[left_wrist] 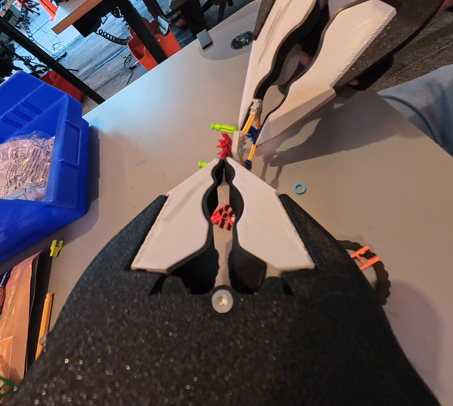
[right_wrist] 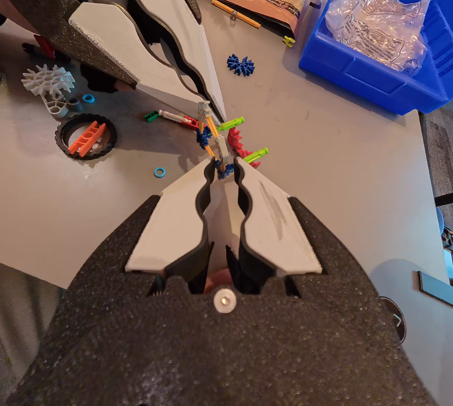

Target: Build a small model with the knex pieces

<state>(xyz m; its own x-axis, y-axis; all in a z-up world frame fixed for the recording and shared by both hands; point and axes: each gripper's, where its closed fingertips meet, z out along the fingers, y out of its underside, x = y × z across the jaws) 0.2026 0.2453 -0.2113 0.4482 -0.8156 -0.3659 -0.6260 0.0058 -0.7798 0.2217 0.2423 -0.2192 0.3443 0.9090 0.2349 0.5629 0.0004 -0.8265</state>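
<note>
- At the far left of the right wrist view, a white snowflake-shaped piece (right_wrist: 47, 80) lay on the pale surface (right_wrist: 318, 173). Just beside it was a black tyre ring (right_wrist: 61, 139) with an orange connector (right_wrist: 87, 135) resting across its opening.
- A small light-blue ring (right_wrist: 159, 171) lay flat on its own, between the tyre ring and the middle of the surface.
- The left gripper (left_wrist: 222, 163) reached in from the left with its jaws pressed almost together on a lime-green rod (left_wrist: 203, 164), whose stub stuck out to one side of the tips.
- That rod belonged to a small toy assembly (right_wrist: 221, 146) of yellow rods, grey and blue connectors and a red gear. We saw it held up at the centre between the two grippers.
- The right gripper (right_wrist: 223, 164) met the assembly from the near side. Its jaws were a little apart and clamped on a blue connector (right_wrist: 224, 170) at the assembly's lower end.
- Further back, a loose pair of blue star connectors (right_wrist: 240, 66) lay on the surface.
- At the right, a blue bin (right_wrist: 355, 71) holding a crumpled clear plastic bag (right_wrist: 375, 24) stood near the surface's edge.
</note>
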